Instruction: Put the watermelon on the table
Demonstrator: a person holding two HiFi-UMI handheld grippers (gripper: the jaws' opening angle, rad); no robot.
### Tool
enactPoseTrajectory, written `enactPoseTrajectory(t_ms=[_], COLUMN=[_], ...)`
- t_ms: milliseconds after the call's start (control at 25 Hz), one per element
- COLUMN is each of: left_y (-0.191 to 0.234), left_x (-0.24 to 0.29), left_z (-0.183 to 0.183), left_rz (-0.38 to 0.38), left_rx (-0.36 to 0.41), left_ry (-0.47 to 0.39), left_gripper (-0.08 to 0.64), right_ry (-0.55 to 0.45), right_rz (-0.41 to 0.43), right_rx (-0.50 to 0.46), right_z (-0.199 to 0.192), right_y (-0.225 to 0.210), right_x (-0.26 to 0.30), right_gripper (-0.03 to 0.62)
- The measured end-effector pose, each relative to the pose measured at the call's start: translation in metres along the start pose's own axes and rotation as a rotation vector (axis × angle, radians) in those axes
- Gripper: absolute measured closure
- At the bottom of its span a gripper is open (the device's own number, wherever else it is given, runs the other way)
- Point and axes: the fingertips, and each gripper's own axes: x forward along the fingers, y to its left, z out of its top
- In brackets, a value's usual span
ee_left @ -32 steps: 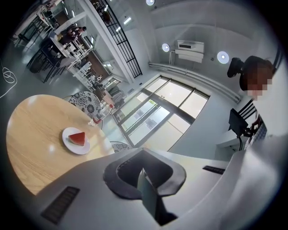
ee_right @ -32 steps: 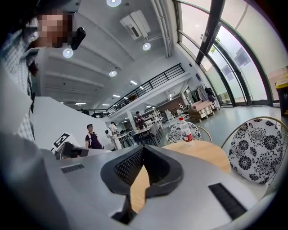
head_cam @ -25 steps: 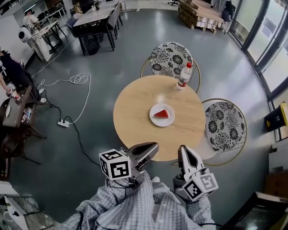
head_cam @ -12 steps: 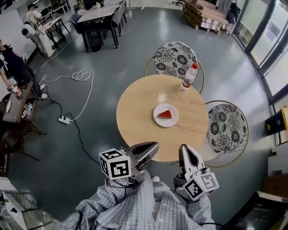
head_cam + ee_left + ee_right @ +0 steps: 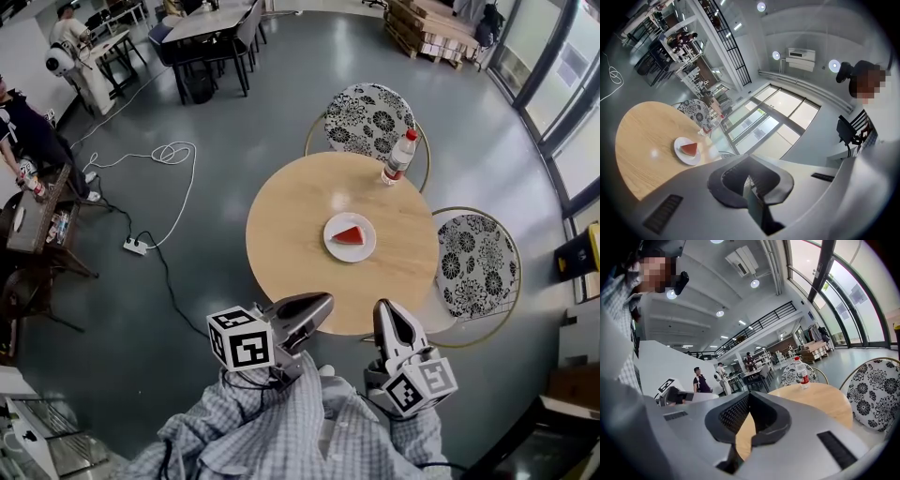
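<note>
Since a moment ago the round worktop (image 5: 291,234) and what it carries have slid a little up and to the right in the head view. The two claws sit at the same spot low in the picture, so the head has tipped rather than the hands reached.

The left claw (image 5: 322,301) is pressed together with nothing in it. The right claw (image 5: 386,307) also looks pressed together and empty, its tips meeting in its own view.

The watermelon (image 5: 348,234), a single red wedge, lies on a white plate (image 5: 352,254) ahead of both claws. It is past the worktop's near edge, roughly between their two lines and well apart from either tip. A water bottle (image 5: 397,157) stands farther off, beyond the right claw.

The slice already rests on the worktop, so the task looks done or not under way.

If it is real fruit, which is hard to tell from this far off, the wedge should be light, wet and slippery, with flesh that crushes under a hard pinch. The firmer rind edge is the better place to grip, lightly. Taking the plate by its rim would be safer.
</note>
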Motion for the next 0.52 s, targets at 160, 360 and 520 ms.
enactPoseTrajectory(t_ms=[160, 360, 520], left_y=[0.0026, 0.0047, 0.0056], left_x=[-0.002, -0.0063, -0.0072], left_z=[0.0021, 0.0043, 0.0038], left_rz=[0.005, 0.013, 0.017], left_rx=[0.006, -0.001, 0.0], left_ry=[0.001, -0.008, -0.007], left_gripper=[0.554, 0.554, 0.554], right_ry=[0.003, -0.004, -0.002], right_rz=[0.006, 0.007, 0.005], right_rx=[-0.001, 0.003, 0.007], right_z=[-0.0018, -0.001, -0.0014], right_y=[0.0012, 0.0034, 0.0025], right_x=[0.0041, 0.0065, 0.0077], right_gripper=[0.584, 0.584, 0.584])
